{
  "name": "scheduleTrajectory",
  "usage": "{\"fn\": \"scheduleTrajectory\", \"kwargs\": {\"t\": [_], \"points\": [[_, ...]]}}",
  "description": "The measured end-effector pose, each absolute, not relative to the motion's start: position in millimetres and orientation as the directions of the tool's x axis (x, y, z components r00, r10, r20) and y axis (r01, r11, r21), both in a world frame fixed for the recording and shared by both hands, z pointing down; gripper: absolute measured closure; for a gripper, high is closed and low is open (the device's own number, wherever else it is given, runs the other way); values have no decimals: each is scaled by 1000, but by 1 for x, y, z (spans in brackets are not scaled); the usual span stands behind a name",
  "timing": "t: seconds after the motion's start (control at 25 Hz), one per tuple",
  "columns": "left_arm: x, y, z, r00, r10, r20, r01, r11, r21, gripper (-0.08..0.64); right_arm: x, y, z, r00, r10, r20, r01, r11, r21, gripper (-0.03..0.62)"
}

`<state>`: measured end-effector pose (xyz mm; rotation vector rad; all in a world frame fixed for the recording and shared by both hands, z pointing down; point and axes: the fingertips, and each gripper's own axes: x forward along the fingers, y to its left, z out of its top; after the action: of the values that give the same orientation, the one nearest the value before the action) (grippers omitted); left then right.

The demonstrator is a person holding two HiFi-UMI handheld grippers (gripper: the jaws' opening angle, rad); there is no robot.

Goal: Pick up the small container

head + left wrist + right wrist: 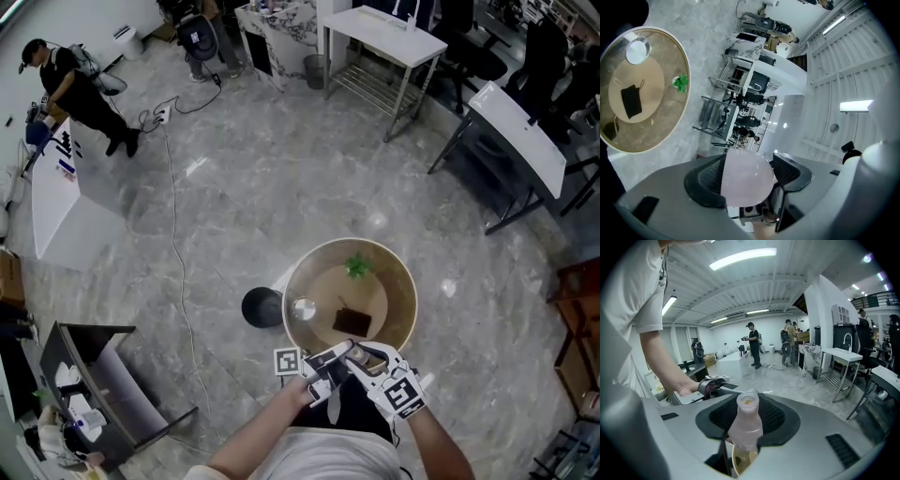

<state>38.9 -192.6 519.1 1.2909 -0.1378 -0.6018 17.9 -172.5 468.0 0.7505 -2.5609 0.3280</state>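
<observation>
- A person is holding a gripper in each hand, the left gripper [330, 367] and right gripper [377, 364] meeting tip to tip over the near rim of a round table [409, 298].
- The right fingers [778, 420] are clenching the container [746, 425], a small, pale, translucent bottle, around its body. Its open neck is rising clear above the fingers.
- The left fingers [704, 180] are grasping a pale pink rounded body that is filling the gap between them, a pad pressing on each side. It appears to be the same container seen from another side.
- The container is hanging in the air between the two sets of fingers, clear of the table.
- Below and beyond the fingers, the table is carrying a metal bowl [303, 308], a black pouch [352, 322] and a green sprig [357, 266], all well apart from the fingers.
- A black round object [261, 307] is standing on the marble floor [281, 187] just beside the table, left of the left fingers.
- Beyond the right fingers, the person's left hand [686, 389] is wrapping round the other gripper's handle.
- Farther off, several people [752, 345] are standing on the floor among white tables.
</observation>
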Motion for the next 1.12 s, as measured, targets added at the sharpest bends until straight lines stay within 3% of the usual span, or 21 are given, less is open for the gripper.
{"fn": "scheduleTrajectory", "kwargs": {"t": [0.6,1.12], "points": [[28,-166,447,883,-392,-258,334,139,932,242,6,-146,396,-700,-566,436,-646,762,-47,440],[43,-101,417,896,-360,-259,320,121,940,244,21,-80,367,-689,-591,419,-663,748,-34,440]]}}
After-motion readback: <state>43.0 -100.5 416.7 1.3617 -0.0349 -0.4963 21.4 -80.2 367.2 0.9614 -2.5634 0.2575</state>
